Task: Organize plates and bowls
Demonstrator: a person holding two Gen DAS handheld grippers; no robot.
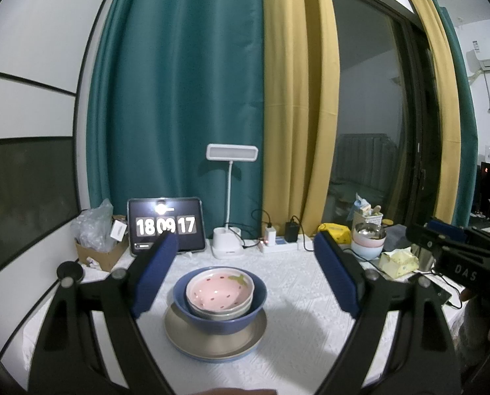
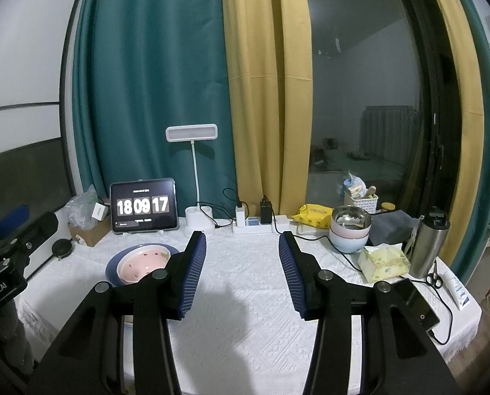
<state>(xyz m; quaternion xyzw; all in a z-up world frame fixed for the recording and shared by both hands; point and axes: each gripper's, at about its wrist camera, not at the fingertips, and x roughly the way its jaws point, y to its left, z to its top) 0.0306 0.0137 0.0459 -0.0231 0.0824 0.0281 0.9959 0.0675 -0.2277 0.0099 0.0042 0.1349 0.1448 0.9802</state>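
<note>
Left gripper (image 1: 245,256) and right gripper (image 2: 242,256), jaws wide apart and holding nothing, above the white tablecloth (image 1: 304,296). In front of the tablet clock (image 1: 165,224): strawberry-pattern pink bowl (image 1: 219,291) nested in a blue bowl (image 1: 219,319), on a beige plate (image 1: 212,340).

I see one stack at the near left of the bench: a beige plate (image 1: 192,339) at the bottom, upright, with a blue bowl (image 1: 219,309) sitting on it. Nested inside is a pale bowl (image 1: 212,311), and in that a pink strawberry-patterned bowl (image 1: 219,291), tilted slightly, seeds dotted across its inside.
</note>
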